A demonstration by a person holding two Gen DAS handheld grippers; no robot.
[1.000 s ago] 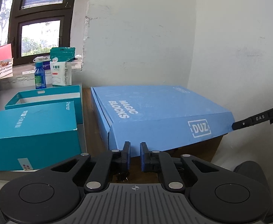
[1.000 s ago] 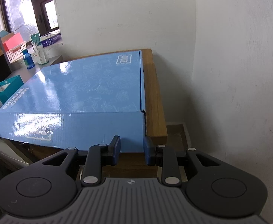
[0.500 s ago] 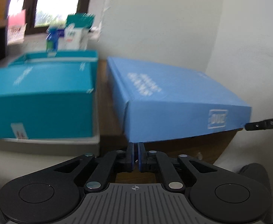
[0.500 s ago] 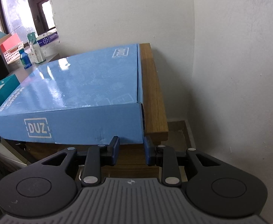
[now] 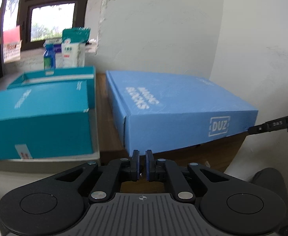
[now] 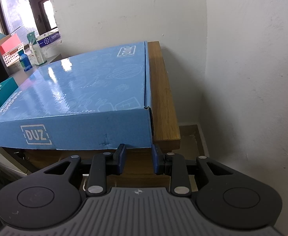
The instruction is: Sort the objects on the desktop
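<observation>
Overhanging the near edge of the wooden table (image 6: 164, 90), the blue box (image 5: 175, 106) lies flat with its "DUZ" front toward both cameras, probably so that a corner can be reached from below as well as from the side. Its far side sits close to the white wall.

The left tool (image 5: 142, 164) hangs just under the box's near left corner with its fingers almost pressed together, only a thin slit between the blue pads and nothing in it. The right tool (image 6: 138, 158) sits at the near right corner with its fingers spread, also empty; its tip shows in the left view beside that corner. One tool at each end suggests a two-handed move of a box too wide for a single grip.

Left of the blue box, apart from it, stand two teal boxes (image 5: 39, 116) on a grey surface, the farther one open. Bottles and packets (image 5: 69, 51) line the sill beyond, likely not yet sorted.
</observation>
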